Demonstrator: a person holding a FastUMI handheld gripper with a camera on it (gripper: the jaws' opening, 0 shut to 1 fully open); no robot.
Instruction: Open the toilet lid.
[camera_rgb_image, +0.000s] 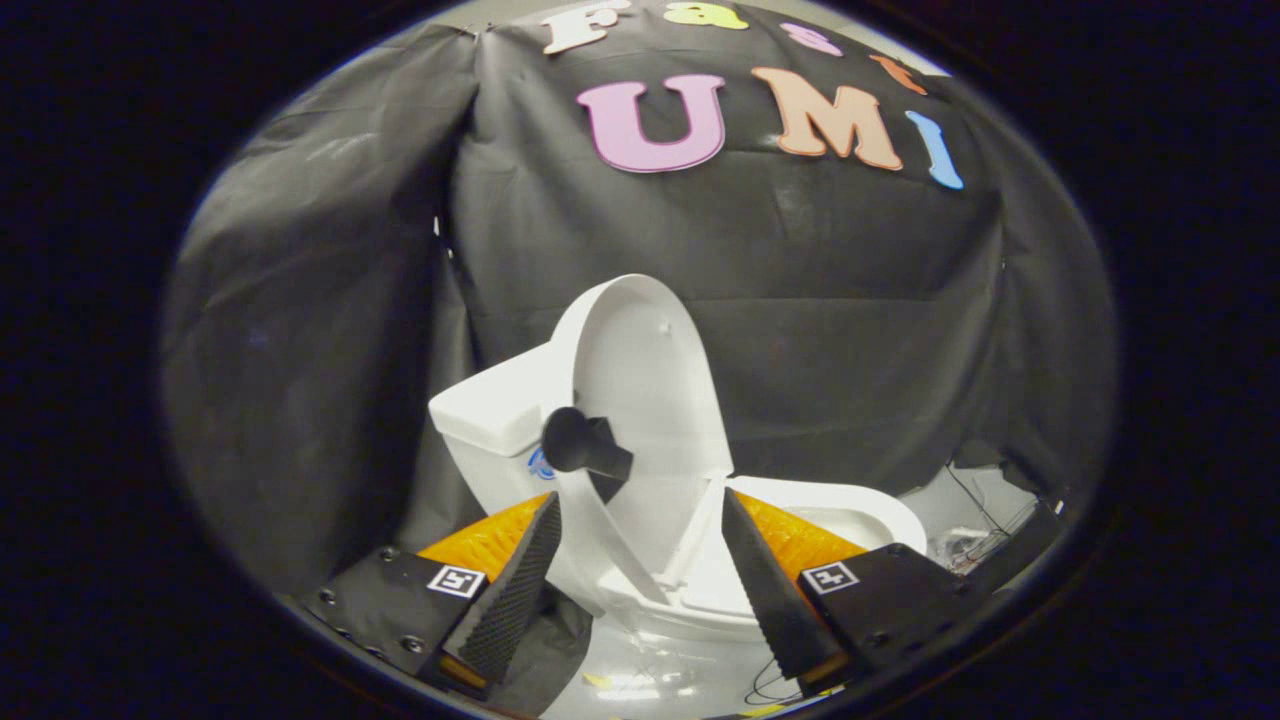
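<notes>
Black cloth (780, 330) hangs creased as the booth's wall behind everything, and a glossy pale floor (640, 690) shows low between the fingers. A white toilet (500, 440) stands against the cloth, its tank (490, 410) toward the left finger and its bowl (860, 510) toward the right finger. The lid (650, 370) is raised, standing near upright and leaning back by the tank, its inner face turned toward the camera. A black knob (580, 445) sticks out from the lid's left edge, just above the left fingertip. A small blue mark (540, 465) sits on the tank beside the knob; it is too small to read. The gripper (640, 590) has its fingers spread wide apart, holding nothing, with the toilet's hinge area and seat between and just beyond them. Each finger mount carries a small square black-and-white marker (457, 580), not legible as writing. Thin wires (975, 545) lie on the floor beyond the bowl, near the right finger.
</notes>
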